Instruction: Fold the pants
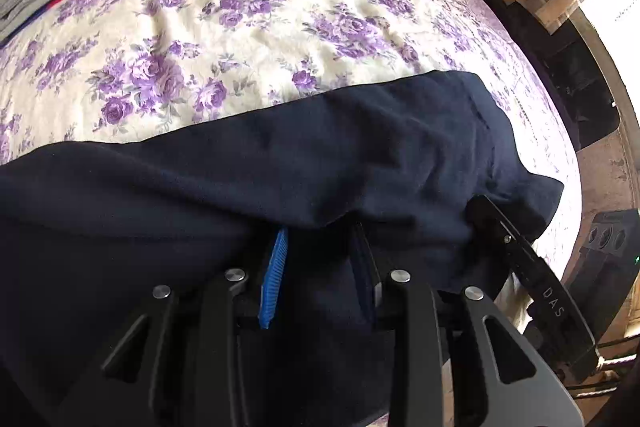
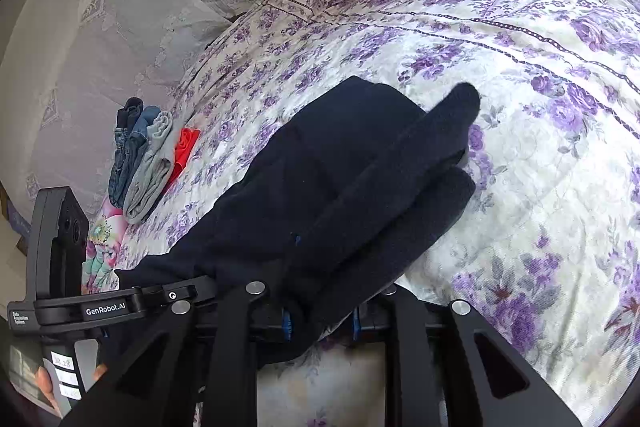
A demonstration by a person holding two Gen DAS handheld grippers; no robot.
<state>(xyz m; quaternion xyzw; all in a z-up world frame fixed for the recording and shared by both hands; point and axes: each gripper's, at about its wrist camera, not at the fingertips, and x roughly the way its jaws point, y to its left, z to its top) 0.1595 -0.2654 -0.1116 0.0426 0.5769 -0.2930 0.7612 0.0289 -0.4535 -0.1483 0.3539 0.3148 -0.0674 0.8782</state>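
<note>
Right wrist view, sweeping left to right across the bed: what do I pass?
Left tool → stack of folded clothes → red cloth → dark pants → bare floral bedspread.

A bed (image 2: 520, 75) with a purple-flowered cover is carrying dark pants (image 2: 340, 179), lying across its near part. Well away from the pants, folded clothes (image 2: 140, 163) are sitting at the edge.

both wrist views close above pants (image 1: 280, 167), bedspread (image 2: 520, 107)
</note>
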